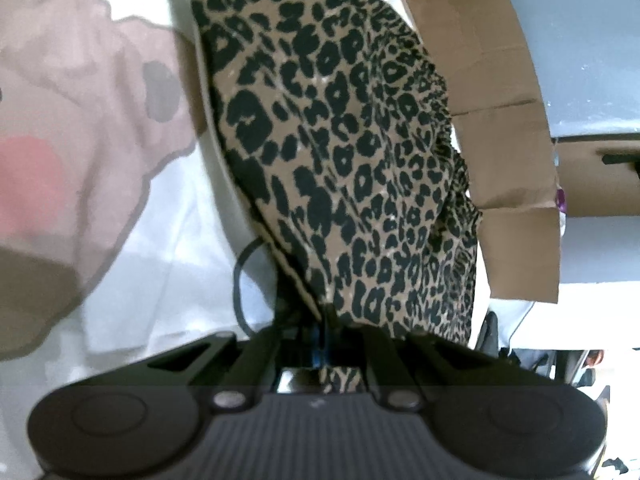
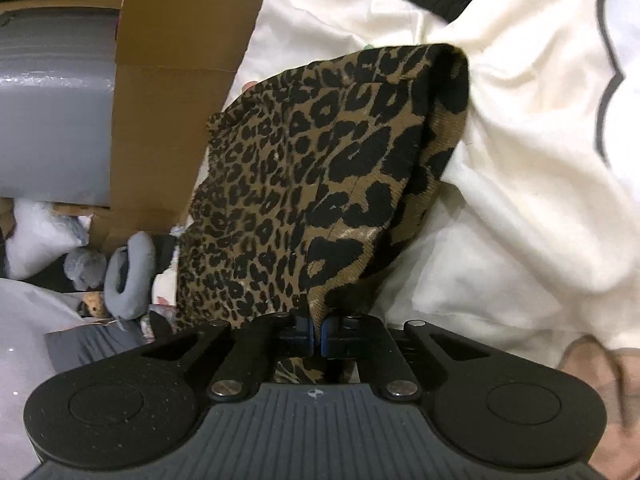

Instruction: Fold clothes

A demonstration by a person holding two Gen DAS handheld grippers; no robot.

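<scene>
Right wrist view shows the right gripper (image 2: 316,334) clamped on the leopard-print garment (image 2: 320,184), the left gripper (image 1: 326,330) likewise pinching its edge, the cloth held doubled above the white bedding (image 2: 520,168), so folding appears underway, not laid flat.

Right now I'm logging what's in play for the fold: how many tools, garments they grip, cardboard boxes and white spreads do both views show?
Tools: 2, left tool, right tool
Leopard garment: 1
Cardboard box: 1
White spread: 1
Total: 5
</scene>
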